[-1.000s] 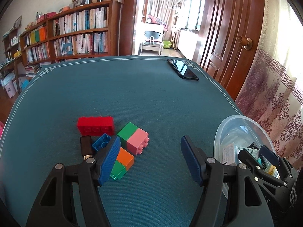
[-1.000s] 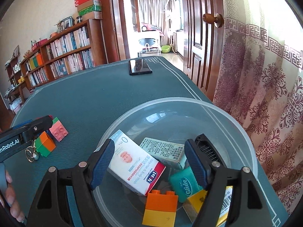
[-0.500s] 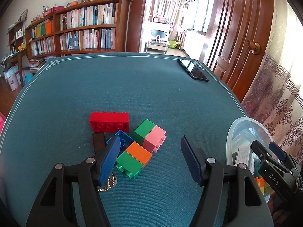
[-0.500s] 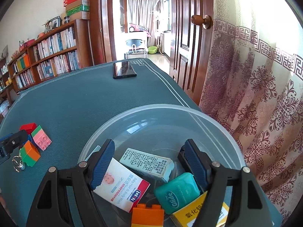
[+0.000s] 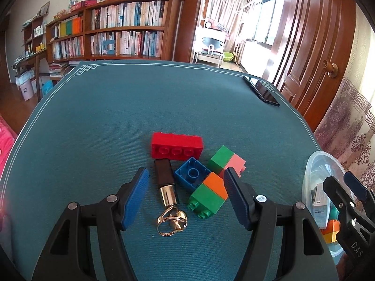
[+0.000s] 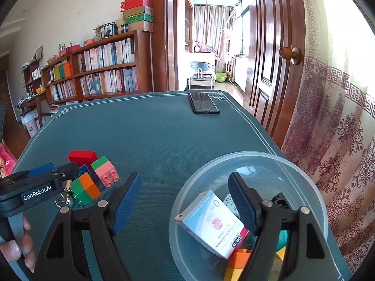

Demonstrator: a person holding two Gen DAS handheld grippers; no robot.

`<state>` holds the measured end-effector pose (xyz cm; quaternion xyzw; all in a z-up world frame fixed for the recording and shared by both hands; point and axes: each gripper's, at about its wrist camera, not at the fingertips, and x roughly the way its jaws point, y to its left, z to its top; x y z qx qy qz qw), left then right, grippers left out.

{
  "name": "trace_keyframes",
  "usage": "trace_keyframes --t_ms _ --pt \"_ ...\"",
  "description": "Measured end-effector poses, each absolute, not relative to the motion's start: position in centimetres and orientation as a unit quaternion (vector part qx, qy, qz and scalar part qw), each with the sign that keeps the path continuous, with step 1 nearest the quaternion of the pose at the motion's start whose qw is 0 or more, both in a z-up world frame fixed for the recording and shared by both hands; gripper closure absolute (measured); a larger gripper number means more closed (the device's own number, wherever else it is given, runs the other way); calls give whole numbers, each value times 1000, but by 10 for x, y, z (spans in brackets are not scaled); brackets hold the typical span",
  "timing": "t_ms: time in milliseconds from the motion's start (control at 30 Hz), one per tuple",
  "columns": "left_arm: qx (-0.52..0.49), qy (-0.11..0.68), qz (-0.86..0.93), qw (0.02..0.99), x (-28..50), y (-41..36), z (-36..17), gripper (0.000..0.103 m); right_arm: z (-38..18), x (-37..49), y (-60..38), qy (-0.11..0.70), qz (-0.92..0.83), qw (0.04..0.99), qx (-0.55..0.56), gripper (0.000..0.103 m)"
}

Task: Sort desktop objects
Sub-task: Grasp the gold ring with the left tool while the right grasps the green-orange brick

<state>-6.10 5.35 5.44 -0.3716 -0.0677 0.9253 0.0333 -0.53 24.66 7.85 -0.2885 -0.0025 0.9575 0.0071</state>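
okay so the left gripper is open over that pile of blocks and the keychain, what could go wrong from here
1. The left gripper straddles both the keychain and the orange-green block, so closing may catch both or neither cleanly.
2. The blue block touches its neighbours; a grab could drag or scatter the cluster.
3. The clear bowl sits near the table edge, with the right gripper at its rim; a bump might shift it.
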Motion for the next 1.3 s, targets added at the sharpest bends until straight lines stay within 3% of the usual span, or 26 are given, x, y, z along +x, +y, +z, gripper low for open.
trace_keyframes --t_ms 500,1300 --pt "-392 -81 916 -12 -46 7 30 33 66 -7 199 -23 949 -67 -307 23" --pt "-406 -64 910 45 -35 26 19 33 43 -6 186 -15 931 -93 -352 23"
